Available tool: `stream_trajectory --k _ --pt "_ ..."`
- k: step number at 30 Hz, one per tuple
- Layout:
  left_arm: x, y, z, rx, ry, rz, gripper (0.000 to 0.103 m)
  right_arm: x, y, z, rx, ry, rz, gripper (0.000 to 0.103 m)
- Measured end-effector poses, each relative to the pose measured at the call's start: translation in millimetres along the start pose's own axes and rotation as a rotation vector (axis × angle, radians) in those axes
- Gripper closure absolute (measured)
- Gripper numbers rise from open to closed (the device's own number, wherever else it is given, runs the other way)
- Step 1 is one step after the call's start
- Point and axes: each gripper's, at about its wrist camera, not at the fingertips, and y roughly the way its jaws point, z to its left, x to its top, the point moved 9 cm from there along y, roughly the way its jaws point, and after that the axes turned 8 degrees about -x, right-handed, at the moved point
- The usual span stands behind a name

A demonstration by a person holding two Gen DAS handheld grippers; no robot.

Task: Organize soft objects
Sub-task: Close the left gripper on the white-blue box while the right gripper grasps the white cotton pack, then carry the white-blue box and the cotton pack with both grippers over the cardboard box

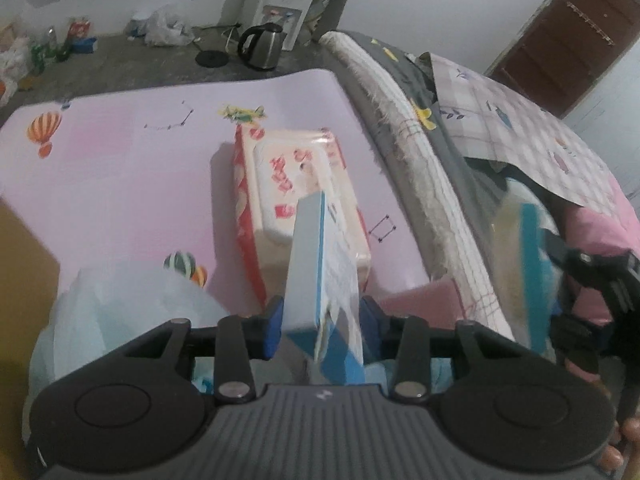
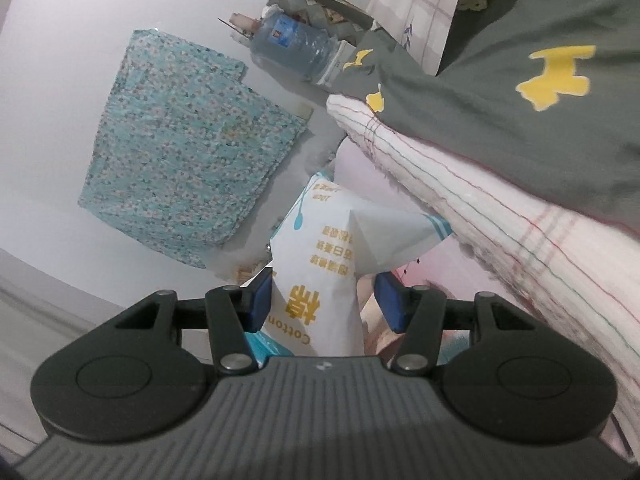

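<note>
My left gripper (image 1: 320, 322) is shut on a blue-and-white tissue pack (image 1: 320, 264) and holds it above the pink play mat (image 1: 120, 168). A red-and-white wet-wipes pack (image 1: 296, 196) lies flat on the mat just beyond it. A pale blue plastic bag (image 1: 116, 312) sits at the lower left. My right gripper (image 2: 326, 302) is shut on a white cotton-tissue pack (image 2: 328, 256) with yellow lettering, held up beside the bed edge. The right gripper also shows in the left wrist view (image 1: 592, 300), blurred, with its pack (image 1: 520, 256).
A bed with a striped white blanket (image 1: 416, 152) and grey quilt (image 2: 500, 112) runs along the mat's right side. A kettle (image 1: 262, 46), water dispenser (image 1: 280, 8) and bottles (image 1: 44, 50) stand on the floor beyond. A floral cloth (image 2: 180, 152) hangs on the wall.
</note>
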Motion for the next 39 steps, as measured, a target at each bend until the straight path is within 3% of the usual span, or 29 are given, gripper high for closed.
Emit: stream_trajectory --k 3,8,15,20,22,23,24,32,39 --pt "-1.0 -4.3 0.2 0.021 0.006 0.0 0.036 -5.3 -25.3 -1.3 0.031 -0.016 -0.022 0.05" --pt "6.9 6.0 -1.5 0.065 0.032 0.002 0.016 -22.8 -68.2 -13.0 0.051 -0.044 -0.048 0.05" --pt "12.8 48.5 12.3 0.175 0.066 0.088 0.013 -54.5 -81.3 -38.5 0.059 -0.043 -0.004 0.05" --pt "5.9 74.6 16.7 0.203 0.081 0.188 0.013 -61.9 -75.0 -43.5 0.058 -0.061 0.013 0.049" --pt "4.4 77.4 19.1 0.225 0.089 0.191 0.019 -63.3 -72.3 -44.2 0.053 -0.07 0.014 0.049" --pt "3.5 78.0 19.2 0.228 0.096 0.194 0.028 -63.7 -71.6 -44.2 0.051 -0.074 0.013 0.049" --pt "2.6 78.0 18.7 0.225 0.099 0.197 0.028 -64.2 -71.1 -44.3 0.051 -0.075 0.014 0.049" --pt "11.6 36.8 0.9 0.14 0.108 0.072 0.029 -76.6 -78.7 -32.8 0.066 -0.102 0.002 0.049" --pt "5.5 -38.6 -28.9 0.043 0.135 -0.036 0.029 -97.3 -115.4 2.7 0.113 -0.185 -0.056 0.049"
